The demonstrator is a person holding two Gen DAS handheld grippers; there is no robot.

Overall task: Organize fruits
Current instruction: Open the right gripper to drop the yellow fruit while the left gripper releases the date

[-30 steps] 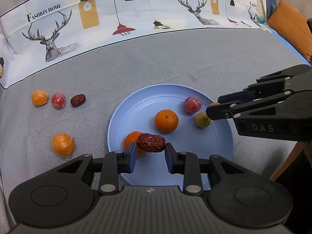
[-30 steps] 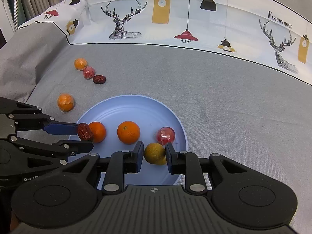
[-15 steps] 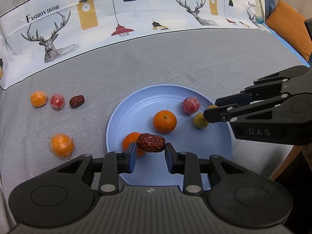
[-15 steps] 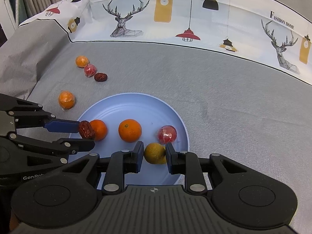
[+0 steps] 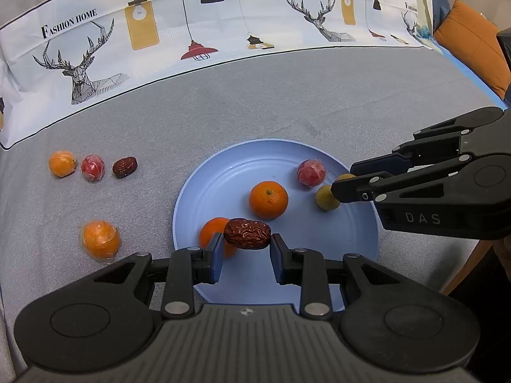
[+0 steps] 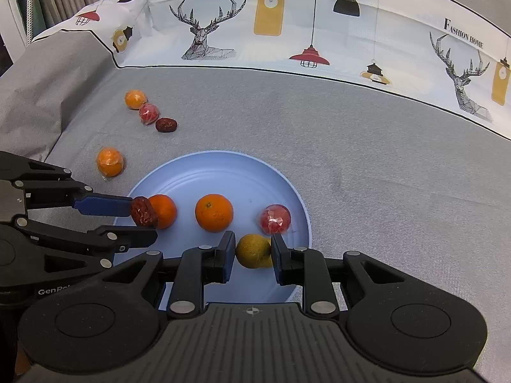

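My left gripper (image 5: pixel 246 252) is clamped on a wrinkled red date (image 5: pixel 247 233), pinched end to end between the blue pads and held off the surface, above the near-left part of the blue plate (image 5: pixel 204 191). Just behind the date, partly hidden by it, an orange (image 5: pixel 212 229) lies on the plate. My right gripper (image 6: pixel 253 257) is closed on a yellow-green fruit (image 6: pixel 254 251), at the near-right part of the plate; whether the fruit touches the plate I cannot tell. Ahead of that gripper and a little left lies a second orange (image 6: pixel 214 213); ahead and slightly right, a red wrapped fruit (image 6: pixel 275 219) sits near the rim.

Off the plate, on the grey cloth (image 5: pixel 255 102) to the left of my left gripper, a wrapped orange (image 5: pixel 100 239) lies nearest. Farther ahead and left, three lie in a row: a small orange (image 5: pixel 62 163), a red wrapped ball (image 5: pixel 93 167) and another date (image 5: pixel 125 167), close together, with the date nearest the plate. A printed sheet (image 5: pixel 223 16) with deer and lamps rises beyond the cloth.
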